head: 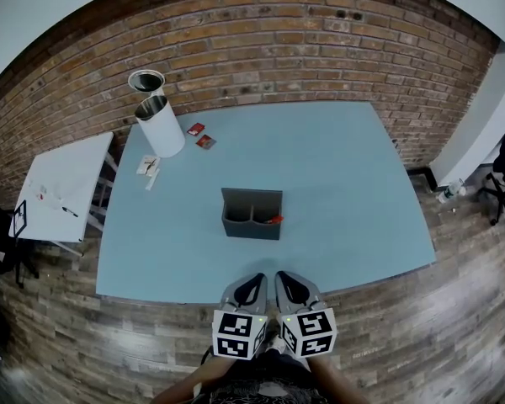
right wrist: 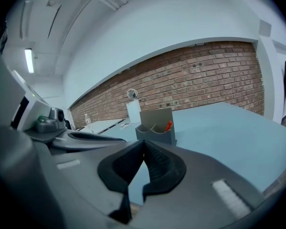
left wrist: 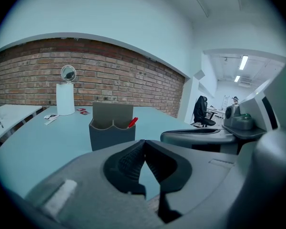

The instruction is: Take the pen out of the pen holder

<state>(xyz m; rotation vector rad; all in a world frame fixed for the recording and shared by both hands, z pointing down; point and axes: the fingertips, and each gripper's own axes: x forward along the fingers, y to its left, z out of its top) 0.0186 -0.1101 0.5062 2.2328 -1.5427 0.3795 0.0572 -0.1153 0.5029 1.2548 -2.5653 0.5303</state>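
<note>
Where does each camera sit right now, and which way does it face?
Head view: on the person's head, facing steeply down at the blue table and grey pen holder; the left gripper and right gripper show at the bottom edge.
Left gripper view: on the left gripper, looking along its closed fingers toward the pen holder; the right gripper shows at right.
Right gripper view: on the right gripper, looking toward the pen holder; the left gripper shows at left.
Shared: all three show the red pen in the pen holder.
</note>
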